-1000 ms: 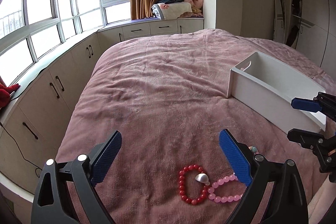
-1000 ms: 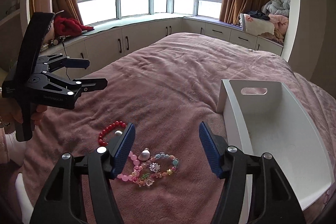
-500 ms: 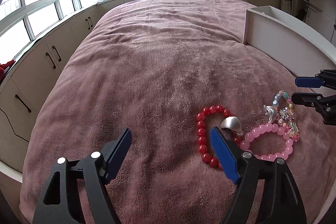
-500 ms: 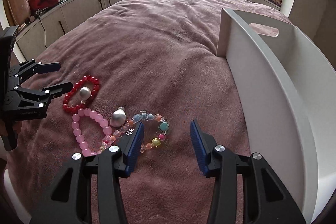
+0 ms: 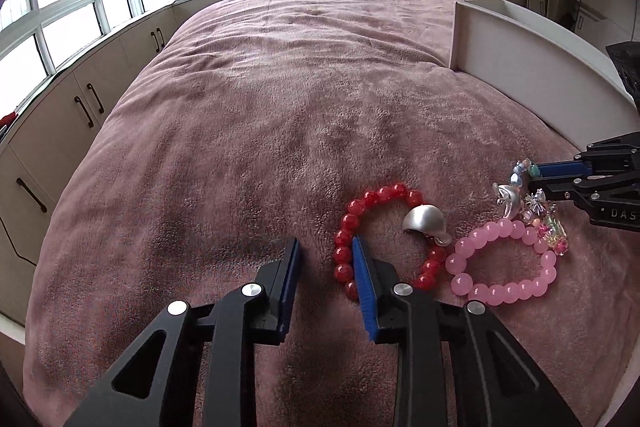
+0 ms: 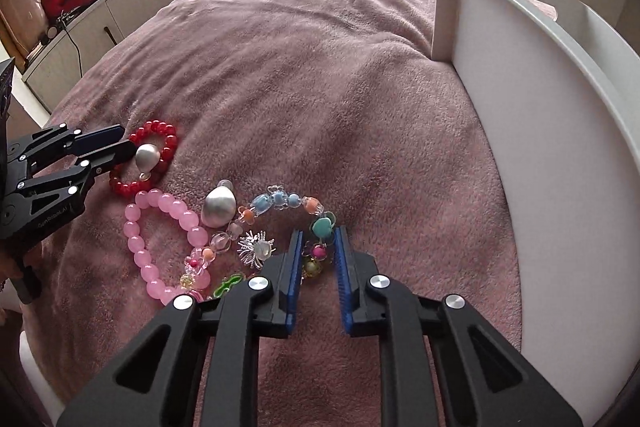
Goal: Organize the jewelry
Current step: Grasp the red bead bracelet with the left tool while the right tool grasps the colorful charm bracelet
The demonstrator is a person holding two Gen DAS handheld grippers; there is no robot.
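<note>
Jewelry lies bunched on the pink bed blanket [image 5: 280, 131]. My left claw [image 5: 326, 259] hangs parted over the red bead bracelet [image 5: 352, 227], its inner finger inside the loop. My right claw [image 6: 318, 251] brackets the multicolored charm bracelet [image 6: 280, 203], narrowly parted, beside the white bin [image 6: 540, 131].

- The jewelry lies in a cluster on the bed cover [image 6: 320, 75].
- In the right wrist view, the round-bead bracelet [image 6: 150, 155] lies farthest left, behind the large-bead bracelet [image 6: 160, 247].
- The mixed-charm bracelet [image 6: 280, 219] lies right of both, its left end touching the large-bead bracelet.
- One earring [image 6: 146, 157] rests on the round-bead bracelet; another earring [image 6: 218, 209] sits between the other two bracelets.
- The tray [image 6: 540, 127] stands on the cover, well right of the cluster.
- The left gripper [image 5: 326, 259] straddles the round-bead bracelet's near edge.
- The right gripper [image 6: 318, 251] straddles the mixed-charm bracelet's right side.
</note>
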